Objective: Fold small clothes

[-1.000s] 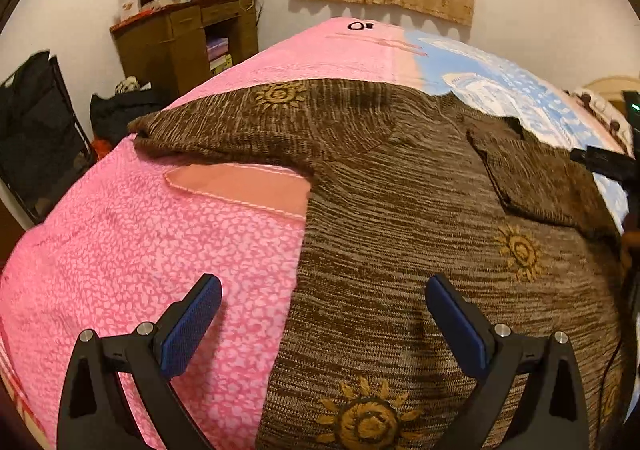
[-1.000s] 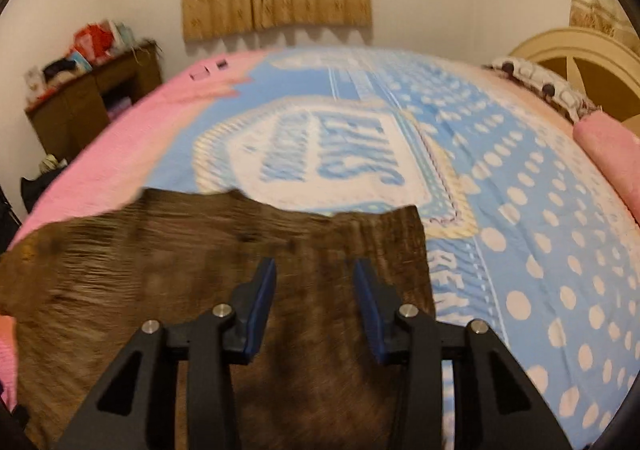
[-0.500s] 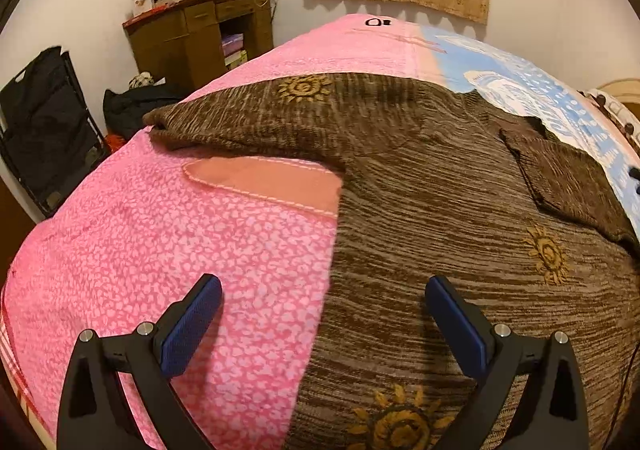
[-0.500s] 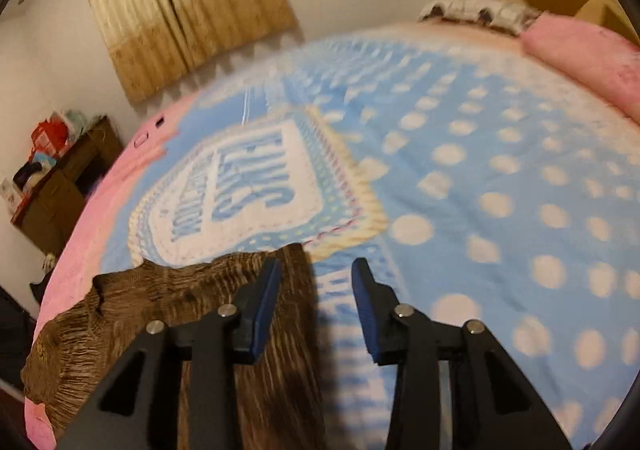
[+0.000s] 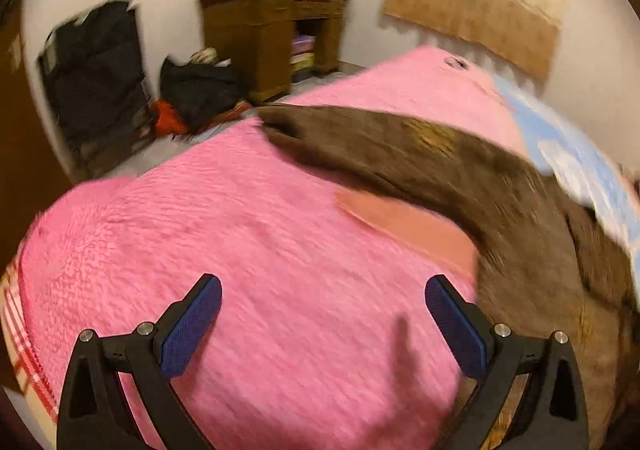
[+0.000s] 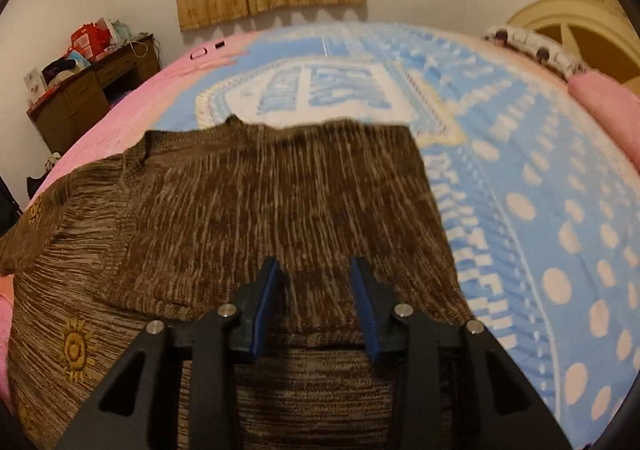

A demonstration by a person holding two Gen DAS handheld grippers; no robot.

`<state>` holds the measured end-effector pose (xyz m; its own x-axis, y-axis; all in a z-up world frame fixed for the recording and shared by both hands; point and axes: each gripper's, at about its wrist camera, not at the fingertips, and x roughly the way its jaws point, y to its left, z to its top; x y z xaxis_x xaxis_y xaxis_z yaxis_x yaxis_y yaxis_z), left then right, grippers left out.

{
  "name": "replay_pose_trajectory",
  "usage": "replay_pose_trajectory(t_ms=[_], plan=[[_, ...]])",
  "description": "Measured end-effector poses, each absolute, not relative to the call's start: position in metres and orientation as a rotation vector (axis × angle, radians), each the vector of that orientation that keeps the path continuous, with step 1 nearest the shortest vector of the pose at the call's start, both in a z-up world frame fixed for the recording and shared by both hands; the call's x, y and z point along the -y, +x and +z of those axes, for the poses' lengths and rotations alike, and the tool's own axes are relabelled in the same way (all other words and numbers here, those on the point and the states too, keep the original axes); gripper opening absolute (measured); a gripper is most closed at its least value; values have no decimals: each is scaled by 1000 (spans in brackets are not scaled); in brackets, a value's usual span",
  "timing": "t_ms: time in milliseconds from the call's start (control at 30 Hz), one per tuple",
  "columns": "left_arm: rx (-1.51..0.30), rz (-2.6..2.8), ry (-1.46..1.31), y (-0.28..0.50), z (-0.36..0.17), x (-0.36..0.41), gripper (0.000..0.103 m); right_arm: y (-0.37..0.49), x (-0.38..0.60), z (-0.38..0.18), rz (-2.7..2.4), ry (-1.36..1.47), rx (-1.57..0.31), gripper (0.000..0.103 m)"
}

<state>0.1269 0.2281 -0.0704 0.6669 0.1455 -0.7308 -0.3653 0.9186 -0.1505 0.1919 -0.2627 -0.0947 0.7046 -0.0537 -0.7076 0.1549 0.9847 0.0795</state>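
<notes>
**Sweater spread on bed, both grippers unloaded**

The left gripper [image 5: 322, 314] is spread wide, holding nothing, above the pink blanket [image 5: 240, 250]. The brown sweater [image 5: 520, 230] lies ahead and to its right. The right gripper [image 6: 316, 290] is parted narrowly, gripping nothing, over the sweater's folded section [image 6: 280, 190]. Beyond it to the left, the desk [image 6: 92, 98] carries boxes and bags.

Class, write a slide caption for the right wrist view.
Open tongs hover over a folded brown sweater on the bed.
</notes>
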Motion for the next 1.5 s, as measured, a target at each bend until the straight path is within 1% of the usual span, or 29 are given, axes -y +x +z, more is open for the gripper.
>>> replay_pose_trajectory(t_ms=[33, 167, 300, 367, 400, 467, 533, 567, 600, 633, 700, 800, 933, 1067, 1167, 1200, 1267, 1333, 1367, 1433, 1500], plan=[[-784, 296, -338, 131, -69, -238, 102, 192, 263, -96, -108, 136, -785, 50], [-709, 257, -532, 153, -59, -273, 102, 189, 263, -98, -104, 147, -782, 51], [-734, 240, -591, 190, -64, -281, 102, 190, 262, -97, -102, 142, -781, 54], [-765, 227, -639, 202, -73, -282, 99, 191, 260, -97, -103, 138, -782, 55], [-778, 226, -662, 208, -76, -281, 95, 192, 260, -97, -104, 138, -782, 55], [-752, 254, -651, 209, -75, -278, 93, 191, 259, -97, -104, 138, -781, 55], [-751, 245, -664, 214, -77, -277, 75, 191, 259, -97, -103, 138, -782, 55], [-743, 251, -682, 215, -78, -279, 72, 191, 259, -97, -102, 136, -783, 56], [-722, 248, -709, 214, -79, -282, 63, 191, 258, -98, -102, 135, -783, 57], [-713, 242, -727, 213, -79, -286, 39, 191, 258, -98, -102, 132, -783, 57], [-716, 201, -801, 214, -88, -296, 9, 191, 257, -98, -103, 124, -785, 58], [-686, 165, -903, 212, -93, -307, 9, 192, 257, -98, -102, 127, -785, 58], [-645, 180, -783, 215, -61, -290, 9, 191, 258, -98, -99, 137, -782, 58], [-576, 96, -564, 225, -8, -233, 9, 191, 259, -98, -102, 139, -779, 58], [-529, -49, -359, 222, 26, -153, 9, 190, 262, -98, -100, 157, -774, 58], [-518, -132, -279, 217, 34, -113, 9, 190, 263, -98, -99, 164, -772, 58], [-530, -247, -165, 208, 32, -55, 9, 189, 266, -97, -95, 180, -768, 58], [-567, -294, -53, 201, 14, -4, 9, 189, 267, -97, -95, 189, -766, 58], [-595, -312, 25, 198, -4, 25, 9, 189, 267, -97, -94, 191, -765, 58], [-678, -326, 120, 196, -32, 53, 10, 189, 268, -97, -92, 197, -764, 58], [-771, -321, 124, 195, -53, 57, 10, 188, 269, -97, -89, 203, -761, 58]])
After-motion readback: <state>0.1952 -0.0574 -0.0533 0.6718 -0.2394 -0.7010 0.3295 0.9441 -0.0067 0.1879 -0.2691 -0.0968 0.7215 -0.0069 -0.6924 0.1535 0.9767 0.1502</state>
